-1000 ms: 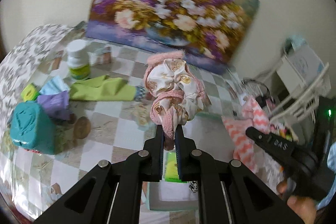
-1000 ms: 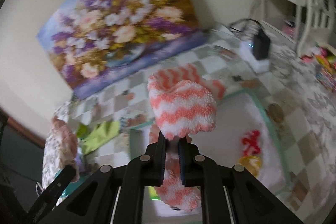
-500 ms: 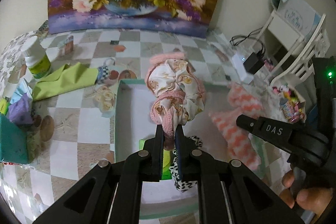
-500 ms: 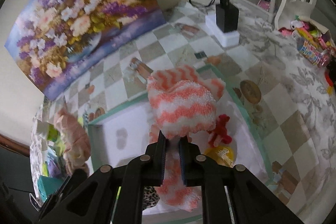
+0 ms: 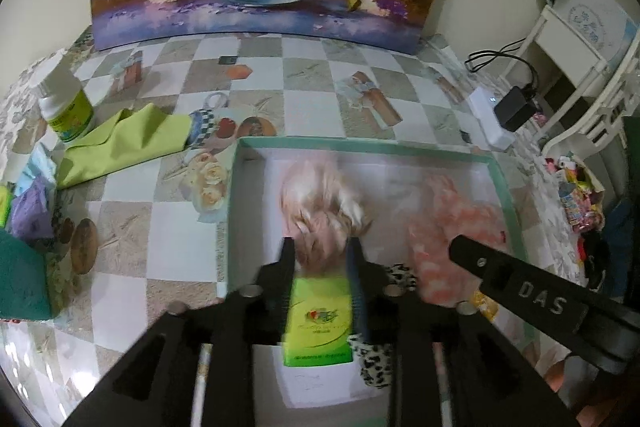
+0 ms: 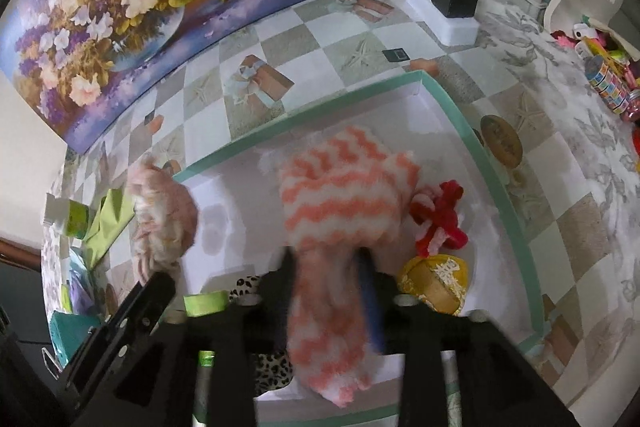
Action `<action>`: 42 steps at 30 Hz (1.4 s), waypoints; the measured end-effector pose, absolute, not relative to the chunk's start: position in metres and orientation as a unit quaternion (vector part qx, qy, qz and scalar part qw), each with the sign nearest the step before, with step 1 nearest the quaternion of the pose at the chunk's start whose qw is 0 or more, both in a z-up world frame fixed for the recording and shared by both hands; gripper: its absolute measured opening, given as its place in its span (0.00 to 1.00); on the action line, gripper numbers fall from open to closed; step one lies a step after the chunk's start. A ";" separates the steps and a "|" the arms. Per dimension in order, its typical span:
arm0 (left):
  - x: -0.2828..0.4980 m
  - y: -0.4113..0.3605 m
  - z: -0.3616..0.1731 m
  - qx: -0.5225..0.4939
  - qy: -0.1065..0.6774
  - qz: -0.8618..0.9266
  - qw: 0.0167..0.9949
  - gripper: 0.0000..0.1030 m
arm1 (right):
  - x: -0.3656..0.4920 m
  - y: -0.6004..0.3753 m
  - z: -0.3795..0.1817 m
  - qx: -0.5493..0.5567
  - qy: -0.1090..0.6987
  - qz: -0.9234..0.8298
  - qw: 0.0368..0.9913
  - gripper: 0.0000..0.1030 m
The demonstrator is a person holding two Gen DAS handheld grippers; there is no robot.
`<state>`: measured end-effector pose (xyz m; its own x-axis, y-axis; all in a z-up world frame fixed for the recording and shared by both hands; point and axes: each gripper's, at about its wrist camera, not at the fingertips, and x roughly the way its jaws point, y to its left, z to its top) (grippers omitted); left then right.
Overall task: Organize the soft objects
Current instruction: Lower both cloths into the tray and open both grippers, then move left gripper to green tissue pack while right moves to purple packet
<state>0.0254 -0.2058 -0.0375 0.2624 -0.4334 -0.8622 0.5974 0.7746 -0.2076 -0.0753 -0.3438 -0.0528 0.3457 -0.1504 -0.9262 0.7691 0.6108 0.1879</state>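
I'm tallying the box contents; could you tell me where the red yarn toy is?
In the right wrist view, the red yarn toy lies inside the green-rimmed box, right of the striped sock.

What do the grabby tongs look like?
Both tongs are black. The left tongs have two flat fingers on angular arms with silver bolts. The right tongs look the same. White letters "DAS" are printed on their side in the left camera. No sleeves show.

A pink-trimmed, floral-print fabric scrunchie (image 5: 320,211), blurred, hangs over the white floor of a shallow green-rimmed cardboard box (image 5: 505,187); beside it a fluffy sock with coral and white zigzag stripes (image 6: 340,211) droops inside the same box
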 end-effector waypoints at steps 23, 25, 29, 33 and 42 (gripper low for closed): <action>0.076 -0.145 -0.034 0.011 0.560 -0.220 0.799 0.91 | -0.065 -0.334 -0.050 0.283 0.499 -0.318 0.755 1.00; 0.079 -0.140 -0.032 0.010 0.564 -0.212 0.798 0.91 | -0.062 -0.330 -0.048 0.277 0.497 -0.317 0.759 1.00; 0.087 -0.124 -0.026 0.010 0.566 -0.187 0.803 0.91 | -0.051 -0.313 -0.043 0.263 0.498 -0.295 0.772 1.00; 0.096 -0.103 -0.018 0.015 0.563 -0.159 0.811 0.91 | -0.039 -0.293 -0.038 0.253 0.496 -0.274 0.784 1.00; 0.117 -0.038 0.000 -0.022 0.554 -0.100 0.826 0.91 | -0.015 -0.246 -0.027 0.207 0.504 -0.227 0.807 1.00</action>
<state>0.1173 -0.0381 0.0002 0.3659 -0.1898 -0.9111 0.1410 0.9790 -0.1473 -0.0146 -0.2460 -0.0271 0.3894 -0.1581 -0.9074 0.5756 0.8108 0.1058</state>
